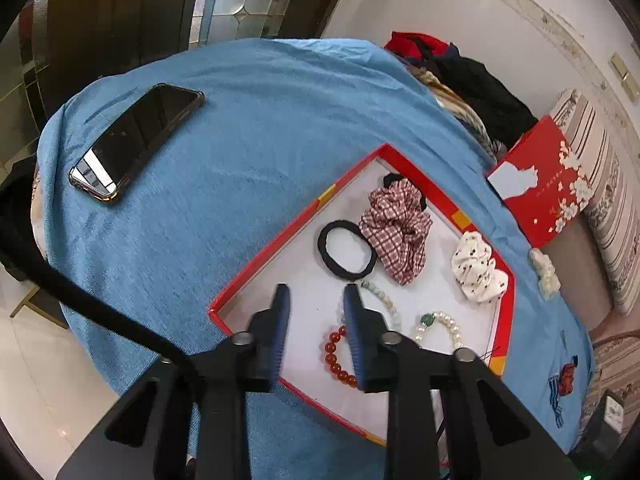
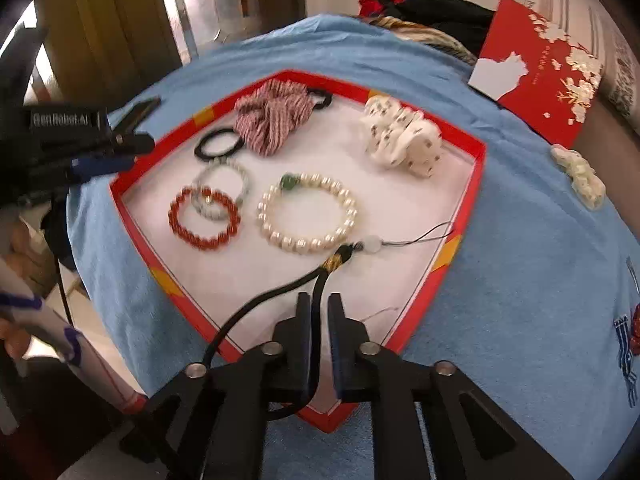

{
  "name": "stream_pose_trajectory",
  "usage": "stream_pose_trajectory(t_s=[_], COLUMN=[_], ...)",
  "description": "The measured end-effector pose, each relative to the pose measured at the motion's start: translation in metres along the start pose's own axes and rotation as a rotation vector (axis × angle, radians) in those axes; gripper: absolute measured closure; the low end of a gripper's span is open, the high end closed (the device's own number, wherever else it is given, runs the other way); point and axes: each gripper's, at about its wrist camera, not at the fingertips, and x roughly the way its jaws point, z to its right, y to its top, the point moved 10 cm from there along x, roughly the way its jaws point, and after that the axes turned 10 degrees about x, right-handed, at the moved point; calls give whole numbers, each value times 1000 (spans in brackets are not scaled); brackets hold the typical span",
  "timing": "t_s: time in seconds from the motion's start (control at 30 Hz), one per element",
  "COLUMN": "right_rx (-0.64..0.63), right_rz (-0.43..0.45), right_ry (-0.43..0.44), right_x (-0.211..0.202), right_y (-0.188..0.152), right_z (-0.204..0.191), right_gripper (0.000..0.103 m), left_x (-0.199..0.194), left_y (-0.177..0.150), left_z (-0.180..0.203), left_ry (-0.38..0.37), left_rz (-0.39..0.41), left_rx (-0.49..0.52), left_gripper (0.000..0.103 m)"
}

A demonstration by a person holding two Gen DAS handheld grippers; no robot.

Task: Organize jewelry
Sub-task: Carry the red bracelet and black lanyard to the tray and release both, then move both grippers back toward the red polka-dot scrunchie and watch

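A red-rimmed tray (image 1: pixel 260 262) with a white floor lies on a blue cloth. In it are a checked scrunchie (image 1: pixel 396 228), a black hair tie (image 1: pixel 323 248), a dotted white scrunchie (image 1: pixel 476 268), a red bead bracelet (image 2: pixel 200 242), a pale bead bracelet (image 2: pixel 240 176) overlapping it, and a pearl bracelet (image 2: pixel 352 208). My left gripper (image 1: pixel 316 296) hangs open over the tray's near-left corner with nothing between its fingers. My right gripper (image 2: pixel 320 300) is over the tray's near edge. A black cord pendant (image 2: pixel 280 288) runs through its narrow gap, and the pads stand apart from the cord.
A phone (image 1: pixel 136 140) lies on the blue cloth at the far left. A red box lid (image 2: pixel 540 80) leans at the far right beside a pile of clothes (image 1: pixel 472 80). A white hair clip (image 2: pixel 580 180) lies on the cloth to the right of the tray.
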Motion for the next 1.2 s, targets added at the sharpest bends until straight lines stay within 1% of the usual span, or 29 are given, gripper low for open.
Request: stream_pose_trajectory(t_s=[0.03, 0.1, 0.2, 0.3, 0.33, 0.43, 0.57, 0.67, 0.77, 0.83, 0.9, 1.0, 1.1, 1.17, 1.2], right_rx=[12, 32, 35, 19, 11, -5, -13, -14, -1, 19, 25, -30, -91, -119, -131], right_rz=[12, 44, 69, 52, 45, -3, -60, -82, -72, -49, -34, -48, -67, -87, -80], right_ry=[14, 40, 49, 55, 53, 49, -5, -35, -58, -23, 55, 91, 70, 37, 20], right_x=[-4, -14, -22, -15, -11, 10, 46, 66, 71, 64, 53, 54, 67, 78, 80], right_y=[3, 10, 20, 25, 27, 35, 50, 64, 82, 90, 92, 85, 79, 75, 76], right_z=[0, 0, 0, -6, -9, -16, -14, -11, -8, -13, -28, -50, -64, -67, -67], right_gripper=[74, 65, 65, 65, 67, 69, 70, 70, 70, 70, 70, 70, 70, 70, 70], left_x=[0, -1, 1, 3, 3, 4, 6, 9, 11, 10, 10, 10, 10, 10, 10], left_y=[1, 3, 4, 5, 5, 5, 7, 9, 11, 13, 14, 15, 15, 15, 15], left_z=[-1, -4, -5, -5, -6, -3, -2, 0, 2, 1, -2, -8, -6, -5, -4], left_ry=[2, 11, 10, 9, 6, 5, 31, 24, 26, 24, 24, 19, 17, 22, 23], left_rz=[3, 9, 7, 5, 6, 8, 15, 14, 14, 17, 21, 21, 23, 24, 26], left_rx=[-2, -9, -17, -20, -17, -10, 6, -1, -1, -6, -20, -61, -62, -51, -47], left_gripper=[76, 76, 76, 76, 76, 76, 76, 76, 76, 76, 76, 76, 76, 75, 75])
